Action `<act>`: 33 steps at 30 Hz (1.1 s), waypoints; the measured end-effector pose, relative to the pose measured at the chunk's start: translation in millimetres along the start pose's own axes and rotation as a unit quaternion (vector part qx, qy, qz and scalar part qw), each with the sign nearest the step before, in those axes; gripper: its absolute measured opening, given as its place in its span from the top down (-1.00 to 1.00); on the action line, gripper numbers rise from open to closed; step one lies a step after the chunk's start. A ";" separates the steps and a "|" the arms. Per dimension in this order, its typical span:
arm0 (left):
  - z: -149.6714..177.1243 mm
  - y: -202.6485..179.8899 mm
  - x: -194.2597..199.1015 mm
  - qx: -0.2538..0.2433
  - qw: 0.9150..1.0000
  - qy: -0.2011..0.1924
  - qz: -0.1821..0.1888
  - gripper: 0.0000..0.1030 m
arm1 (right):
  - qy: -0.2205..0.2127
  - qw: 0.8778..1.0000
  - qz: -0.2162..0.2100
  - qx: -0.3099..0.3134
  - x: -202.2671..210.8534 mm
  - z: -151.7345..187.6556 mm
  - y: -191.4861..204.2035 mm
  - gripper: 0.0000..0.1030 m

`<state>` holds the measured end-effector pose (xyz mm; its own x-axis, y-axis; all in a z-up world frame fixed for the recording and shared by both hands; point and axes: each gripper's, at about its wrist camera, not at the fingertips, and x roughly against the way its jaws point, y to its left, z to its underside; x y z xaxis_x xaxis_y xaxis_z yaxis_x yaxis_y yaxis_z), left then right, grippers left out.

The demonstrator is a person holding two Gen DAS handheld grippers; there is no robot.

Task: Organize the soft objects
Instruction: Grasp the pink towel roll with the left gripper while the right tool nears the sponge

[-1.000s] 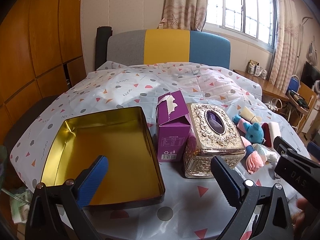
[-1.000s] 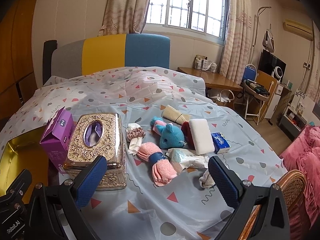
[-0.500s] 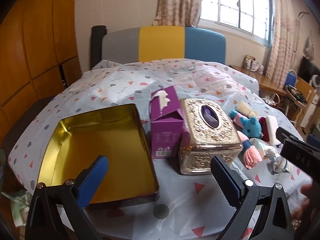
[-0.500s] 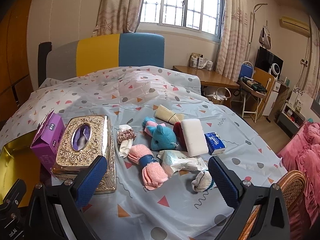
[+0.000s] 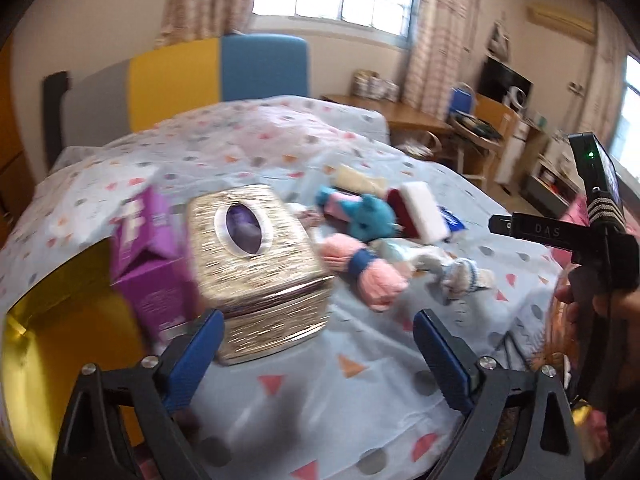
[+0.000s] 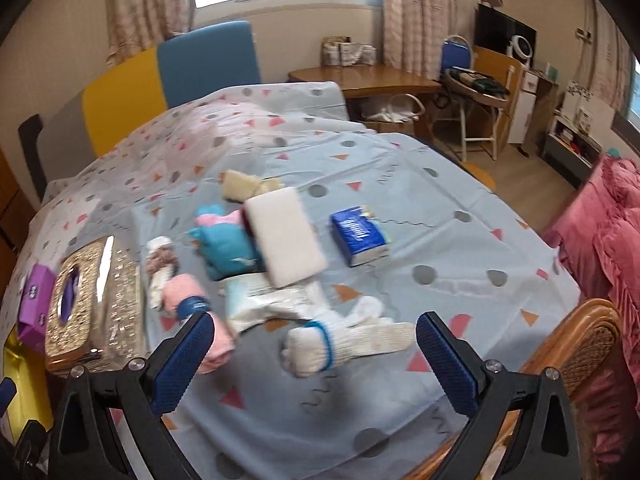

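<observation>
A heap of soft things lies on the patterned sheet: a white knit glove [image 6: 348,342] with a blue cuff band nearest, a pink rolled towel [image 6: 192,312], a teal plush toy [image 6: 228,248], a white sponge block [image 6: 284,236], a soft wipes pack [image 6: 260,300] and a blue tissue pack [image 6: 360,236]. My right gripper [image 6: 314,356] is open and empty, just above and in front of the glove. My left gripper [image 5: 316,348] is open and empty, in front of the gold tissue box [image 5: 256,256]. The open gold tin [image 5: 44,320] lies at the left.
A purple carton [image 5: 148,256] stands between the tin and the gold tissue box. A wicker chair [image 6: 580,340] and a pink quilt [image 6: 612,240] are at the sheet's right edge. A wooden desk [image 6: 372,80] and a chair stand behind.
Both grippers have swung to the right. The right one has come closer to the soft pile, down over the white glove. The left view now faces the tissue box and the pile.
</observation>
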<state>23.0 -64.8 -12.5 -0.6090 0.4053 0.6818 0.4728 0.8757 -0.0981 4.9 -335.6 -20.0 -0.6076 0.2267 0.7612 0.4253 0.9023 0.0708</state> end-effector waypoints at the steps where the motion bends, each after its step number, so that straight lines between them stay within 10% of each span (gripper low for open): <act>1: -6.2 -5.7 -7.3 -0.003 1.000 0.009 0.014 -0.80 | -0.001 1.000 0.004 -0.004 0.0 -0.5 -6.4 -1.00; 11: -54.3 -72.4 -105.5 -0.049 0.992 0.115 0.033 -0.23 | -0.009 1.000 0.013 -0.022 0.3 0.1 -38.5 -1.00; 22: -46.8 -79.7 -208.6 -0.016 0.974 0.219 -0.056 0.03 | -0.011 1.000 -0.002 -0.021 -5.1 -6.7 -46.5 -1.00; 33: -8.5 -69.5 -161.8 -0.038 0.982 0.178 0.041 0.39 | 0.043 0.997 -0.057 -0.037 -28.5 -27.3 -62.7 -0.92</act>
<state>94.1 -193.4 -109.8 -0.3115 0.3444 0.8857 0.5659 0.8159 -0.1182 13.8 -408.6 -28.5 -0.5962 0.0891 0.7979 0.4068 0.8903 0.2045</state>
